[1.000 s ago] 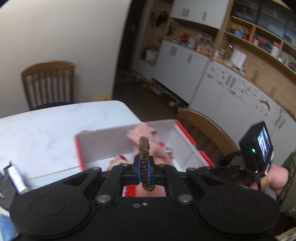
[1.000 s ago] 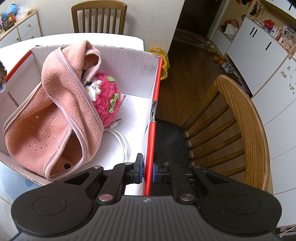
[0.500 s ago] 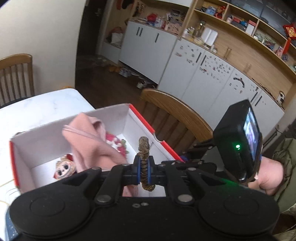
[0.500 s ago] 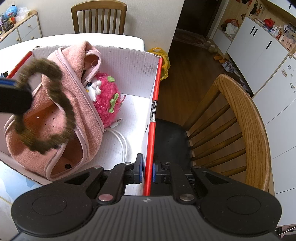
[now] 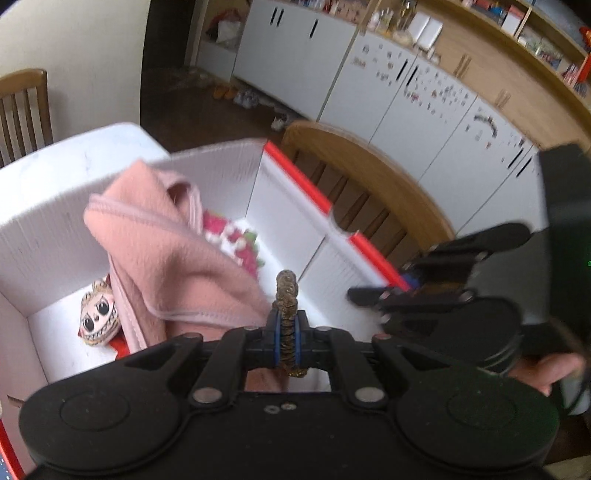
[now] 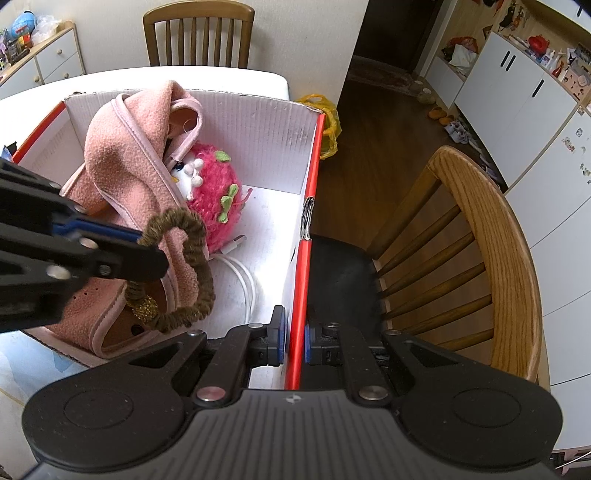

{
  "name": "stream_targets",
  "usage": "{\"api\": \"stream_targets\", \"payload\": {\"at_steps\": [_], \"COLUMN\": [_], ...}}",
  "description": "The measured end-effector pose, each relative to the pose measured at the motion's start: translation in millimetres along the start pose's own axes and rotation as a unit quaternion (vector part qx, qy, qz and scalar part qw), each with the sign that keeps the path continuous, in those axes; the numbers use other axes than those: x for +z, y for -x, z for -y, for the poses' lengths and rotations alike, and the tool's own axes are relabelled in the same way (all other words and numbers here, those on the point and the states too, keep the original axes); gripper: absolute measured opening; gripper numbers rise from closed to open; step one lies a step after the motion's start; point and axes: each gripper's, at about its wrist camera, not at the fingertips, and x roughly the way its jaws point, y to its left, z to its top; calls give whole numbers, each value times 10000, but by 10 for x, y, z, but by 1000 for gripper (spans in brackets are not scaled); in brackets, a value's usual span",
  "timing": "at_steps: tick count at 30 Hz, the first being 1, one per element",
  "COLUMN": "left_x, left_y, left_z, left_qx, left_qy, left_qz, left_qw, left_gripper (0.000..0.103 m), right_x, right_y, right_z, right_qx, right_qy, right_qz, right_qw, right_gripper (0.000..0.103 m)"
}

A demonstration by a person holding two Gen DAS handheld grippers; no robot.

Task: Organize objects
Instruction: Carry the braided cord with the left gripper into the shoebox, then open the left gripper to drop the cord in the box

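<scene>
My left gripper point(image 5: 287, 341) is shut on a brown fuzzy hair tie point(image 5: 287, 314) with a gold bead. It holds the hair tie point(image 6: 192, 273) above the inside of the white box point(image 6: 258, 125) with red edges. My right gripper point(image 6: 294, 345) is shut on the box's red right wall point(image 6: 301, 280). In the box lie a pink fleece cloth point(image 6: 125, 173), a pink plush strawberry point(image 6: 216, 192), a white cable point(image 6: 243, 280) and a small doll face point(image 5: 98, 314).
The box stands on a white table point(image 6: 155, 79). A wooden chair point(image 6: 480, 236) stands right beside the box. Another chair point(image 6: 199, 33) is at the table's far end. White cabinets point(image 5: 388, 96) and dark floor lie beyond.
My left gripper has moved over the box with the hair tie, further in and to the right. My right gripper has kept its hold on the box wall.
</scene>
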Motion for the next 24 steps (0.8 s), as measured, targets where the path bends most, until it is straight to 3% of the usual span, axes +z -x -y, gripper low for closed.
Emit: {"api": "stream_targets", "payload": {"at_steps": [12, 16, 24], "left_x": [-86, -109, -153], "left_y": [-301, -306, -162], "left_z": [51, 19, -17], "left_qx": [205, 145, 109], "left_qy": [-352, -229, -117], "left_qz": [-690, -712, -488], "left_qw": [9968, 9971, 9987], "left_gripper": [5, 6, 22], "right_x": [-4, -10, -9], "right_y": [-31, -32, -31], "right_z": [4, 13, 15], "right_qx": [9, 9, 12], "right_qy": [-3, -5, -3], "right_qz": [-36, -35, -33], "right_qw": [10000, 10000, 10000], "right_gripper": [9, 9, 9]}}
